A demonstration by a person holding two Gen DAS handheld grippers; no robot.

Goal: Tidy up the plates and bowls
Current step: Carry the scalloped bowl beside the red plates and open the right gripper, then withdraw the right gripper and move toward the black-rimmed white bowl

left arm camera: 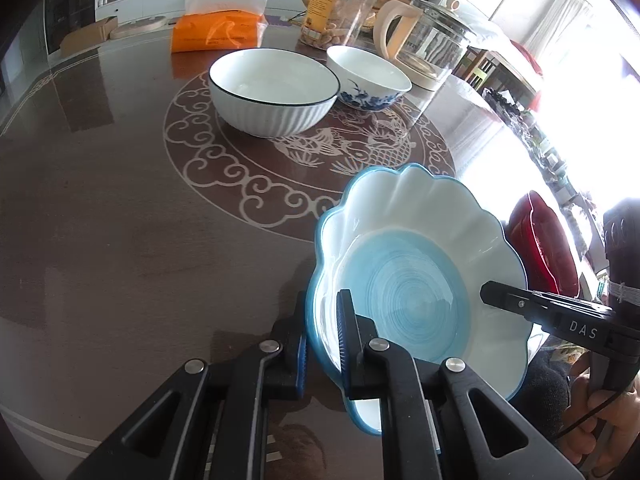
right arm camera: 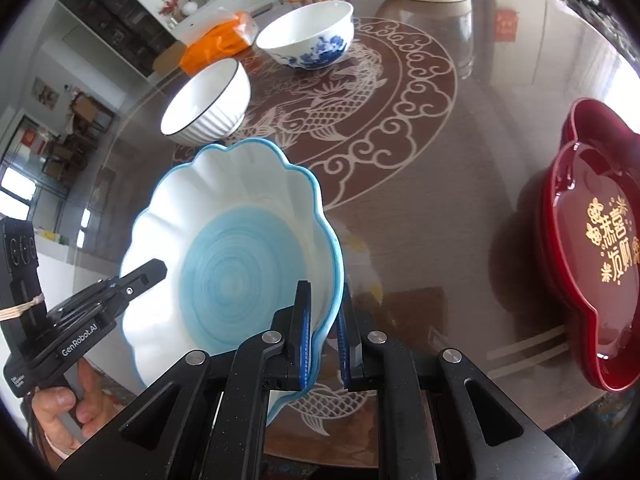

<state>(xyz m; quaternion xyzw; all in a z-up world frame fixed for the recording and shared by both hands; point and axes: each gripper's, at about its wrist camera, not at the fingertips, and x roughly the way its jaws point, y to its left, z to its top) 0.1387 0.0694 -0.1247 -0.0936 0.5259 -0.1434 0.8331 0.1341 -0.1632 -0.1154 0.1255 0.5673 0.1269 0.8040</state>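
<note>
Blue-rimmed and scalloped, the plate [left arm camera: 412, 280] is tilted up off the brown desk [left arm camera: 120, 240], gripped at two opposite edges. The left tongs [left arm camera: 322, 336] are clenched on its near-left rim, one pad inside the plate and one outside. The right tongs [right arm camera: 325, 332] are clenched on the opposite rim in the same way. Each pair also shows in the other camera, reaching in from the side with a hand [right arm camera: 64, 408] on its handle.

Beyond the plate, on the desk's inlaid fish pattern, stands a white ribbed bowl [left arm camera: 272, 92] with a dark rim, and just beside it a smaller white bowl with blue flowers [left arm camera: 368, 80]; the two look close enough to touch, though I cannot tell for sure. Both stand well apart from the plate, with bare desk between.

Farther back are an orange tissue pack [left arm camera: 218, 28], a clear plastic jar [left arm camera: 340, 12] with an orange label, and a glass kettle [left arm camera: 432, 40] with a cream handle. To the right of the plate, near the desk's edge, lies a stack of dark red lacquer trays [right arm camera: 600, 248] with gold characters on the top one, apart from the plate.
</note>
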